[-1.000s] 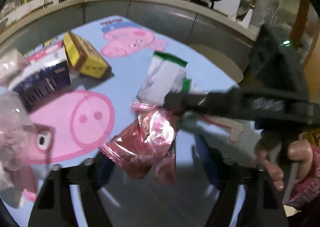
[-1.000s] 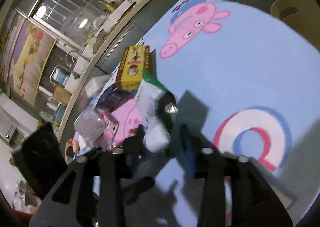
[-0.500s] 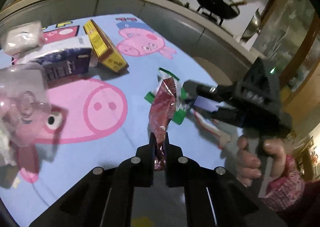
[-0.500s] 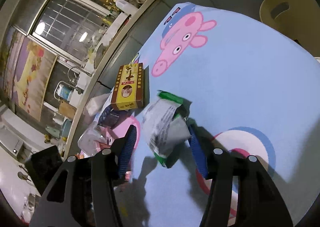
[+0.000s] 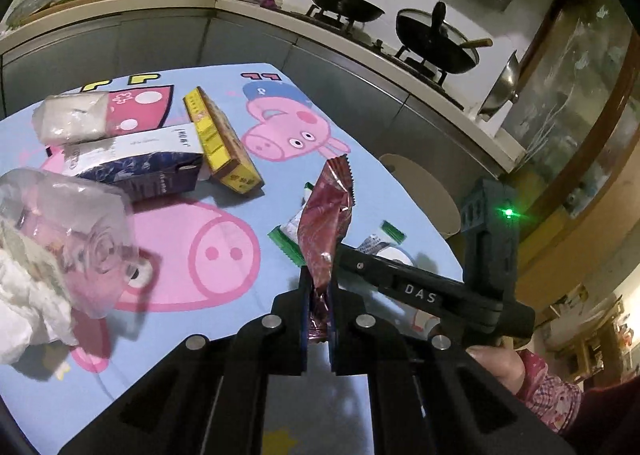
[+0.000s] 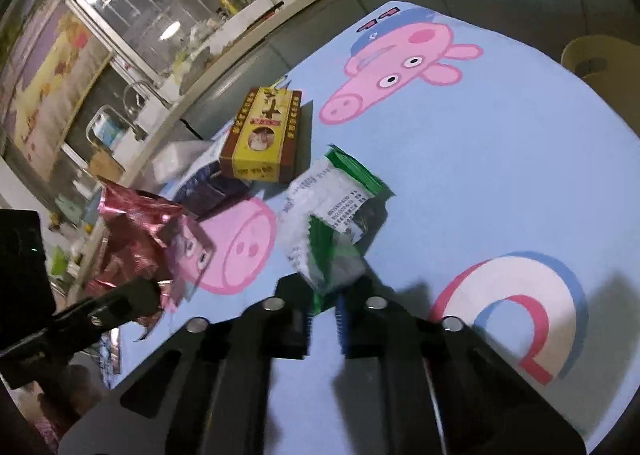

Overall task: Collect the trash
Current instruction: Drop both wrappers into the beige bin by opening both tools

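The left gripper [image 5: 318, 301] pinched a crinkled red foil wrapper [image 5: 326, 227]; the right gripper [image 6: 324, 309], jaws just closed, nipped a green-edged white plastic packet [image 6: 332, 211] by its edge. Either slick film might slip free.

Both wrist views look down close; sharing the yellow box [image 5: 224, 151].

"DAS" in white letters on right gripper [image 5: 340, 255] arm; yellow box [image 6: 262, 139] print and wrapper labels unreadable.
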Motion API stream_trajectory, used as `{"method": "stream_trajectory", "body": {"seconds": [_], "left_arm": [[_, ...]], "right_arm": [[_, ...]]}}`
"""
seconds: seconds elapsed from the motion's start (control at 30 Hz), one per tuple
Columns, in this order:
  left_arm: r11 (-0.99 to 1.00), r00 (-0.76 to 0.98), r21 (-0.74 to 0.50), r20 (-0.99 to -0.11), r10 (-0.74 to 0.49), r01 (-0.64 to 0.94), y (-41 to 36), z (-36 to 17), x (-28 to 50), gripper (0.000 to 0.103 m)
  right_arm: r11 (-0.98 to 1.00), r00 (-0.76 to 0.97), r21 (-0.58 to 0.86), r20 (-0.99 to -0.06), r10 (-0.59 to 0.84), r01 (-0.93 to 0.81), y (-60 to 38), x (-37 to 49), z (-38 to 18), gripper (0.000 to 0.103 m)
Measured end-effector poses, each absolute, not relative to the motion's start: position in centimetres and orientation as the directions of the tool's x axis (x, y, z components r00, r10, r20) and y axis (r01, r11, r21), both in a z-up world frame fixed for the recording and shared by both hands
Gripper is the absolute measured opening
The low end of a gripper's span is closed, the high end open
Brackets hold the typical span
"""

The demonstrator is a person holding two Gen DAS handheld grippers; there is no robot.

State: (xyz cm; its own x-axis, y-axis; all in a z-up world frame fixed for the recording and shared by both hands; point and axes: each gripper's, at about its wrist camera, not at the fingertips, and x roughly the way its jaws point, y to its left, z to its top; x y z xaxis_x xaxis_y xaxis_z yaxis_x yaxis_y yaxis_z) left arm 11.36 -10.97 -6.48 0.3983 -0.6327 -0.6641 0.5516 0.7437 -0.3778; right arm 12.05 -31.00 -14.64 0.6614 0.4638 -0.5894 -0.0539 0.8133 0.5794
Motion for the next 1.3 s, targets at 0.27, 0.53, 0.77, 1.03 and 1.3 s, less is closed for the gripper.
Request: {"method": "stream_trajectory", "body": {"seconds": [0.27, 0.53, 0.77, 1.03, 1.3], "left_arm": [[0.682, 0.342, -0.351, -0.665, -0.664, 0.642, -17.2, -5.4, 13.2, 0.007], [0.572, 0.241, -0.343, -0.661, -0.710, 0.745, -27.7, -4.6, 15.0, 0.007], [0.529, 0.218, -0.285, -0.684, -0.697, 0.799, -36.4, -4.7, 17.0, 0.007], [0.594, 0.299, -0.198, -0.715, -0.631, 0.780, -42.4, -6.9, 20.3, 0.066], [0.614, 0.325, -0.252, -0.667, -0.670, 0.748, -37.3, -4.3, 19.4, 0.063]], "right_arm": [[0.823, 0.778, 0.568, -0.526, 0.344, 0.020, -37.9, 9.9, -11.8, 0.003], [0.814, 0.847, 0.541, -0.517, 0.125, 0.211, -49.5, 6.9, -10.3, 0.003], [0.809, 0.830, 0.495, -0.558, 0.019, 0.315, -56.1, 6.5, -11.0, 0.004], [0.820, 0.792, 0.434, -0.610, -0.037, 0.372, -58.0, 10.1, -13.2, 0.046], [0.783, 0.847, 0.507, -0.529, -0.047, 0.360, -56.6, 7.4, -11.2, 0.046]]}}
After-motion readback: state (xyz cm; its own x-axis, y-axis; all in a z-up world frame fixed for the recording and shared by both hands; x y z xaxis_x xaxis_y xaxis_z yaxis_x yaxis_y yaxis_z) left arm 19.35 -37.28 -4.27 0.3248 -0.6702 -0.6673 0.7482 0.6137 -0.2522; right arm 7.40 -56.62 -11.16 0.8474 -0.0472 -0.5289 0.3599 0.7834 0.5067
